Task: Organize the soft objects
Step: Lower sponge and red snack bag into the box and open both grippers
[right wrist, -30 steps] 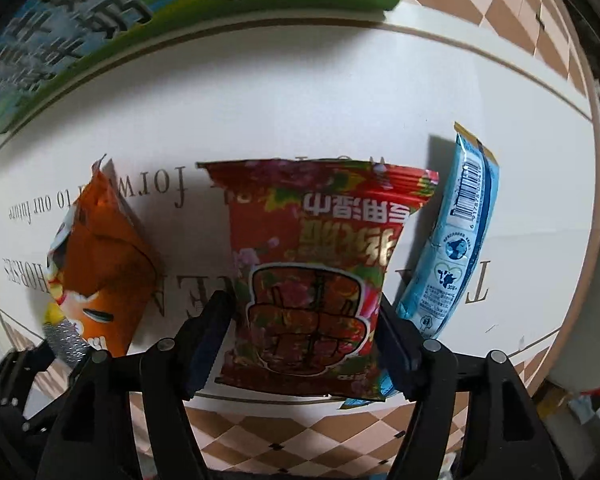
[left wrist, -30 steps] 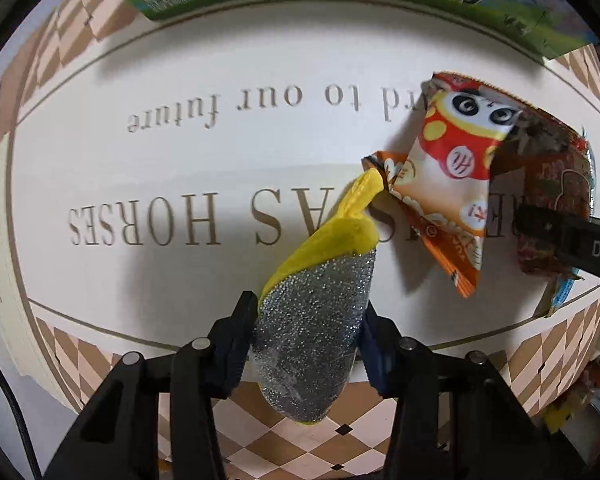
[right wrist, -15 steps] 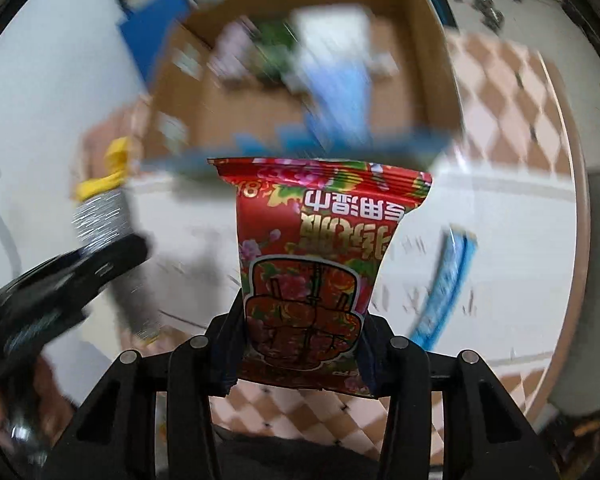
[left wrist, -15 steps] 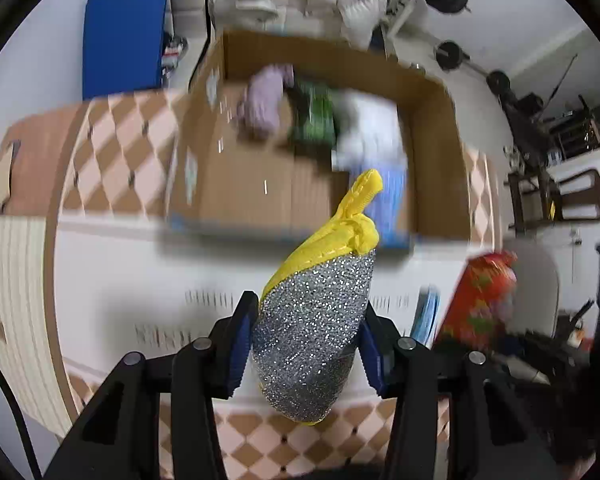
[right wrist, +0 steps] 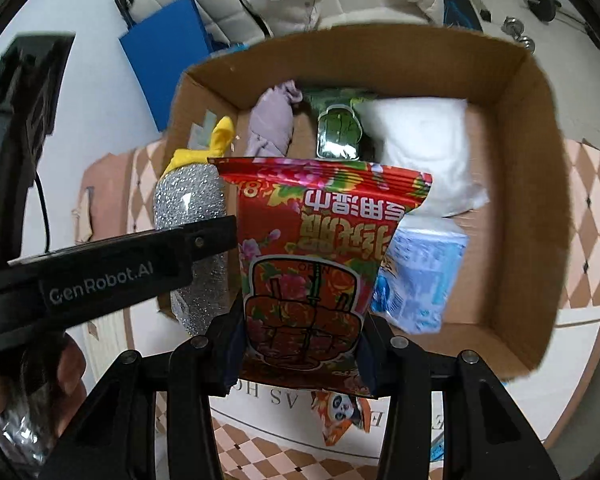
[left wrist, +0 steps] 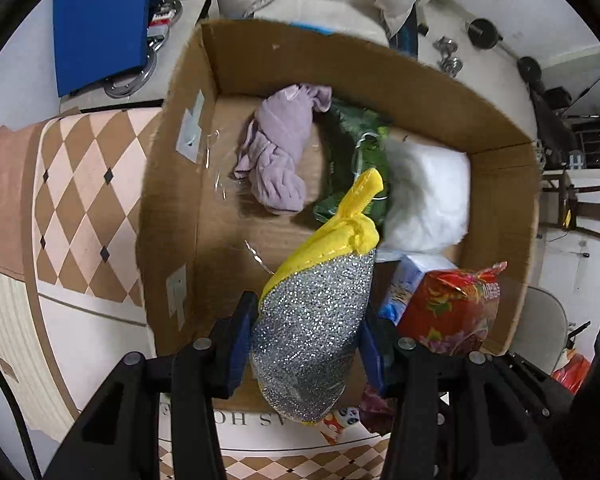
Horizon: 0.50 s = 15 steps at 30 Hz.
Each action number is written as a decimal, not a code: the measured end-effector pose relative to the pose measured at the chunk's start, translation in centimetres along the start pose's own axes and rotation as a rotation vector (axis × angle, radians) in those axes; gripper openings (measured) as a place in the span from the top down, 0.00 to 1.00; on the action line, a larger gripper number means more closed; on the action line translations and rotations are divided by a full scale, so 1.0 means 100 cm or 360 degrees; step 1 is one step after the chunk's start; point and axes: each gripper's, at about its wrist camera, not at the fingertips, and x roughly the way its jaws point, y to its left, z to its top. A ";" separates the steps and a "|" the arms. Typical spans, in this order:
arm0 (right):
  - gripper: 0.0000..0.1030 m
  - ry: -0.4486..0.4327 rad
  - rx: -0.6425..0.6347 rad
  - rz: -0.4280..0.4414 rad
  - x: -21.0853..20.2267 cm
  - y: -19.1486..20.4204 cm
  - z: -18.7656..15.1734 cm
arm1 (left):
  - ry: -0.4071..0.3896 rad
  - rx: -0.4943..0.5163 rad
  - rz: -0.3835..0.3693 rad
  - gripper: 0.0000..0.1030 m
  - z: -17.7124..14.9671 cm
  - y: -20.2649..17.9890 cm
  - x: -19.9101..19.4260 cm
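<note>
My left gripper [left wrist: 306,344] is shut on a silver and yellow scrub sponge [left wrist: 316,320] and holds it over the near edge of an open cardboard box [left wrist: 172,216]. My right gripper [right wrist: 300,344] is shut on a red snack bag [right wrist: 316,264] over the same box [right wrist: 540,200]. The sponge also shows at the left of the right wrist view [right wrist: 190,216], and the red bag at the right of the left wrist view [left wrist: 452,308]. Inside the box lie a purple cloth [left wrist: 280,152], a green packet [left wrist: 360,160], a white soft pack [left wrist: 428,196] and a blue pack [right wrist: 416,276].
An orange snack bag [right wrist: 340,416] lies on the white table top [right wrist: 284,412] below the grippers. The box stands on a checkered surface [left wrist: 80,200]. A blue mat [left wrist: 100,20], a white jacket and gym weights lie behind the box.
Both grippers have lifted off the table with their loads and moved forward. They now hang over the box, which has come closer in both views.
</note>
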 end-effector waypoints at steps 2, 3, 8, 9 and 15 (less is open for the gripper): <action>0.53 0.0035 -0.0006 -0.0024 0.014 -0.003 0.004 | 0.0030 -0.0015 -0.0005 0.57 0.002 0.003 0.009; 0.53 0.0052 -0.0001 -0.0040 0.021 -0.005 0.008 | 0.0039 -0.0022 -0.0005 0.57 0.002 0.004 0.012; 0.52 0.0121 0.0021 -0.0062 0.048 -0.017 0.019 | 0.0077 -0.0041 -0.0010 0.52 0.002 0.011 0.026; 0.52 0.0146 0.0027 -0.0070 0.052 -0.019 0.022 | 0.0094 -0.0047 -0.0019 0.50 0.001 0.012 0.028; 0.09 0.0188 0.0018 -0.0091 0.064 -0.026 0.029 | 0.0039 -0.0049 0.0001 0.21 -0.004 0.014 0.021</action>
